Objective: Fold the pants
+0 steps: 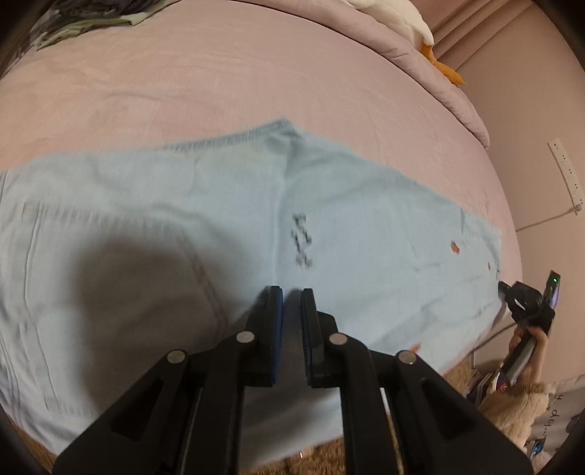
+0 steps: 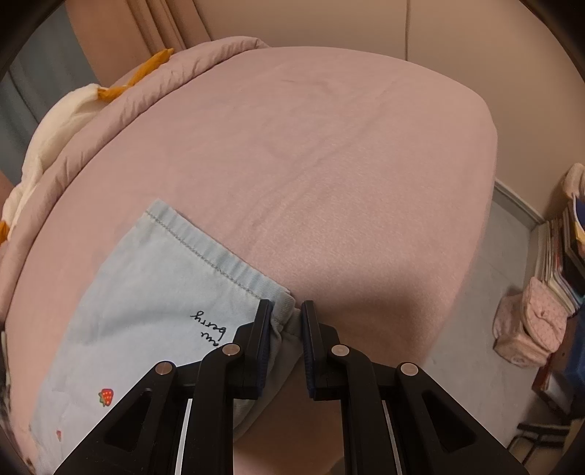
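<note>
Light blue pants (image 1: 146, 204) lie spread across the pink bed (image 1: 219, 73), blurred in the left wrist view, with dark lettering near the middle seam. My left gripper (image 1: 291, 292) is shut, and a ridge of the pants' near edge is pinched between its pads. At the far right of that view, a hand (image 1: 530, 336) holds my right gripper (image 1: 504, 288) at the pants' end. In the right wrist view, the right gripper (image 2: 287, 307) is shut on the bunched hem corner of the pants (image 2: 146, 292), beside the script lettering and a strawberry print.
A white plush goose (image 1: 402, 18) (image 2: 55, 120) with orange feet lies on the rolled quilt at the bed's end. Folded clothes (image 1: 73, 22) sit at the far left corner. A power strip (image 1: 565, 171) hangs on the wall. Books (image 2: 559, 255) and a pink bag (image 2: 526, 325) stand on the floor.
</note>
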Demonstrator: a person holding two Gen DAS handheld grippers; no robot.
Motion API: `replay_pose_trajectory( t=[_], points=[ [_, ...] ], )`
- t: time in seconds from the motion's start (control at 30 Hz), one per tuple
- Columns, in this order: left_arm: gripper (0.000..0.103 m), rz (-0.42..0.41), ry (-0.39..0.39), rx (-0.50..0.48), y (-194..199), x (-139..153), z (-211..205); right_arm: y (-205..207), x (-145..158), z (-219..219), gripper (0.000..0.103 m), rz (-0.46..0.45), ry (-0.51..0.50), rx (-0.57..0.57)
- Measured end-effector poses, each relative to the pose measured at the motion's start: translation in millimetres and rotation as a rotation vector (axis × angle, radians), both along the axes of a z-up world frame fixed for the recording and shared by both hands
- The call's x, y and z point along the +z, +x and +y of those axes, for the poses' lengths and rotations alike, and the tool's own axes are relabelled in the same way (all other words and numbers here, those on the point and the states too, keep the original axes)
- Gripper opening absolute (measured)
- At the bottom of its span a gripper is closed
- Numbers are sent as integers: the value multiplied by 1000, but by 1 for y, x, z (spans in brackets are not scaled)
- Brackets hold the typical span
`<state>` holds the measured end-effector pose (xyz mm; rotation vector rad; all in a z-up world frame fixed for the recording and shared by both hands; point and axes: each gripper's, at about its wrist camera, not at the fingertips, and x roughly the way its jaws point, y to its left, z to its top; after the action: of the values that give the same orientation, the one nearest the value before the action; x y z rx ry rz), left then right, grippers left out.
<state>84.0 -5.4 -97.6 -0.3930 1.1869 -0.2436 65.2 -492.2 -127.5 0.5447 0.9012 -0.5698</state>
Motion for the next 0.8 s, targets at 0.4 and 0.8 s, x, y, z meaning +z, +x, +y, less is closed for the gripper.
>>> replay_pose_trajectory(
  t=[0.4,0.8],
  points=[
    [77,-95,-8,-44,-28,25,-11,-7,23,8,67,81,-107,58],
    [74,-59,41,-53,-32,2,-17,67,56,12,67,15,-97,224]
  ],
)
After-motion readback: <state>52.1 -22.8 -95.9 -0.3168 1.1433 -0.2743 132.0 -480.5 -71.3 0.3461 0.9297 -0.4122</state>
